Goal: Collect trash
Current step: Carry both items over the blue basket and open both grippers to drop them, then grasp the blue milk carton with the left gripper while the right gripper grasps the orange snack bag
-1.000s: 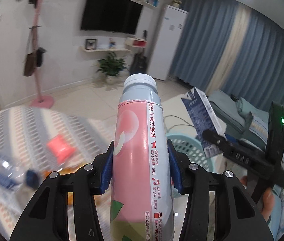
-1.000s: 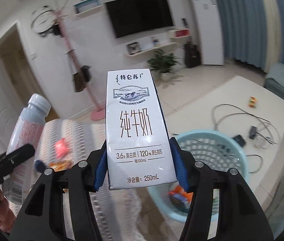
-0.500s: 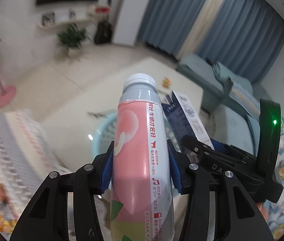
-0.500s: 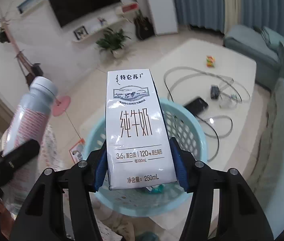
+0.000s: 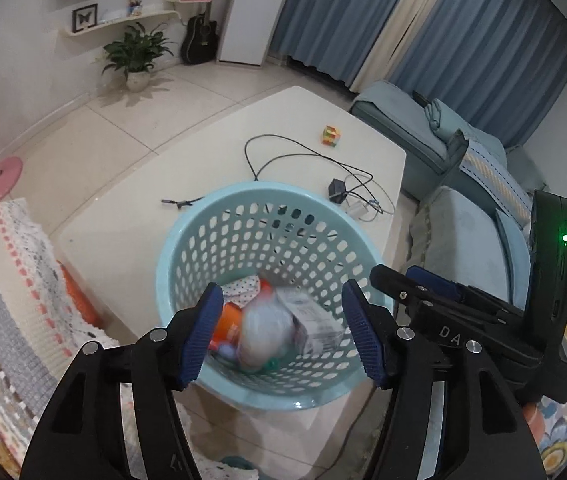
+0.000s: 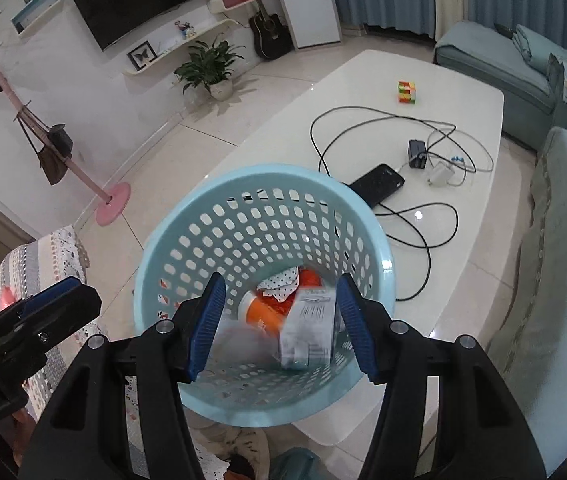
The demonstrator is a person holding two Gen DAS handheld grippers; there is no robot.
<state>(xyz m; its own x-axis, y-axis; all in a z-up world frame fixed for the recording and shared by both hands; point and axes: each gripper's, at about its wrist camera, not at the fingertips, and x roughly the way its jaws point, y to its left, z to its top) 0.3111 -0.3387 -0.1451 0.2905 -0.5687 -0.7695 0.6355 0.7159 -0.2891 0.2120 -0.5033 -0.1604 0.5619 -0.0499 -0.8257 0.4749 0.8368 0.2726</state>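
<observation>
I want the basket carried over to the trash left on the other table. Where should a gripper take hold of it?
Grip the light blue basket by its rolled top rim, coming straight down from above with one finger inside and one outside. The wall is round and too wide to span, and the left side of the rim is free of the cables.

You see a blurred pale plastic bottle (image 5: 261, 330) and a white milk carton (image 6: 309, 326) tilted inside the light-blue perforated plastic basket (image 6: 243, 196), atop orange and dotted wrappers.
</observation>
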